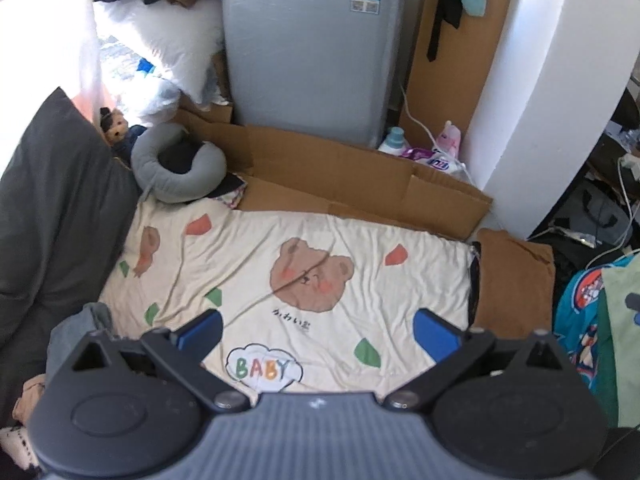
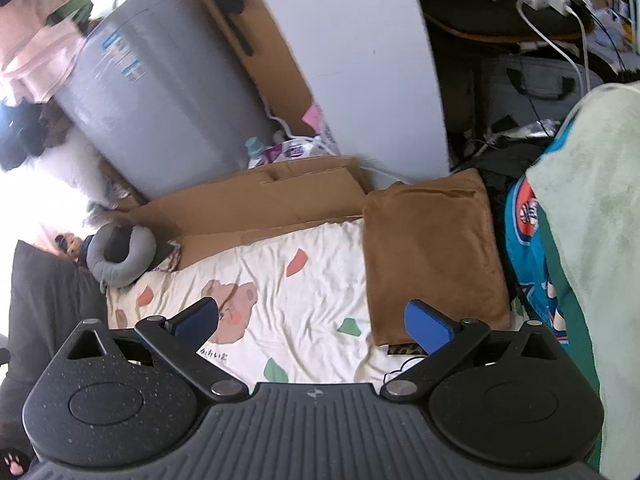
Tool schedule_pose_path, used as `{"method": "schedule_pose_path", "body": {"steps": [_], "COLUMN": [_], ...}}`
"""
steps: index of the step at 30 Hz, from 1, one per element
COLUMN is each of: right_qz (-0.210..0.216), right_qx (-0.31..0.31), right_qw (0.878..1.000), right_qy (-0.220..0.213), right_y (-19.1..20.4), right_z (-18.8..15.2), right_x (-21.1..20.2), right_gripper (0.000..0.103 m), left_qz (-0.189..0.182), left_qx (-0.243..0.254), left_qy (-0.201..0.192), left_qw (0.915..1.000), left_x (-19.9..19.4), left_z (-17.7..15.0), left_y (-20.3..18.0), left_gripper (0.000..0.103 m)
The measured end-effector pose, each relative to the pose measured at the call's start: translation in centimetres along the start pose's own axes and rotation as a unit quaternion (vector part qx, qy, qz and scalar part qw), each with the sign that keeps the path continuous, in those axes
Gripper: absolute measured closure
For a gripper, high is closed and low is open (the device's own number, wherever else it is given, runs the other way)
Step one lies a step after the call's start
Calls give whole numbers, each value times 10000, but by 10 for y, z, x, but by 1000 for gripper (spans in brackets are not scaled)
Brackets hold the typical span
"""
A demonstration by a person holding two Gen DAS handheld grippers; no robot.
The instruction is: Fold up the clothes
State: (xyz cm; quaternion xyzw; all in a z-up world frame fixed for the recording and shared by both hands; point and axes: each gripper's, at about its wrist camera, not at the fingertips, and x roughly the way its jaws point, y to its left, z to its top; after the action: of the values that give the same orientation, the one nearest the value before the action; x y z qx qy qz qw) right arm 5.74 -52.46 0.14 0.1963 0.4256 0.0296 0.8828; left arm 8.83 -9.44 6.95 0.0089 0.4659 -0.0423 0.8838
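Note:
A brown folded garment lies flat on the right edge of the bed's cream bear-print sheet. In the left wrist view the brown garment sits far right, beyond my fingers. My left gripper hovers open over the sheet near the "BABY" print, nothing between its blue pads. My right gripper is also open and empty, its right pad just in front of the brown garment's near edge. A crumpled grey garment lies at the left gripper's left side.
A grey appliance and flattened cardboard back the bed. A grey neck pillow and dark pillow lie at the left. Teal cartoon fabric and pale green cloth hang at the right. Cables and bags crowd the far right.

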Motion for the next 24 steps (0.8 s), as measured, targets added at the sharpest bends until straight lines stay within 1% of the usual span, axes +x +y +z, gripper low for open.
{"method": "schedule_pose_path", "body": {"steps": [3,8,11,14,19,24], "right_qz": [46,140,215,289,368,377], "right_qx": [-113,-334,-407,-534,-769,-942], "right_qw": [9999,9993,9987,9976,9954,9933], "right_qy": [18,97,216,318,430,560], "right_y": [13,34,46,58,78,91], "right_z": [-5,-20,-31,-41,-55,-67], "right_x": [-4,4,12,18,23,27], "right_gripper": [1,1,1,1,1,1], "left_qz": [80,241,361,400,444,463], "left_qx": [-87,-344,-450,-505,-654,-621], "left_qy": [-20,-25,-39,-29,52,119], "left_qw": [9999,9991,9983,9979,9969,9969], "left_x": [-4,-4,-4,-5,0,11], "left_z": [-10,-24,-33,-43,-63,-80], "left_y": [7,15,16,16,7,-8], "left_gripper": [1,1,1,1,1,1]}}
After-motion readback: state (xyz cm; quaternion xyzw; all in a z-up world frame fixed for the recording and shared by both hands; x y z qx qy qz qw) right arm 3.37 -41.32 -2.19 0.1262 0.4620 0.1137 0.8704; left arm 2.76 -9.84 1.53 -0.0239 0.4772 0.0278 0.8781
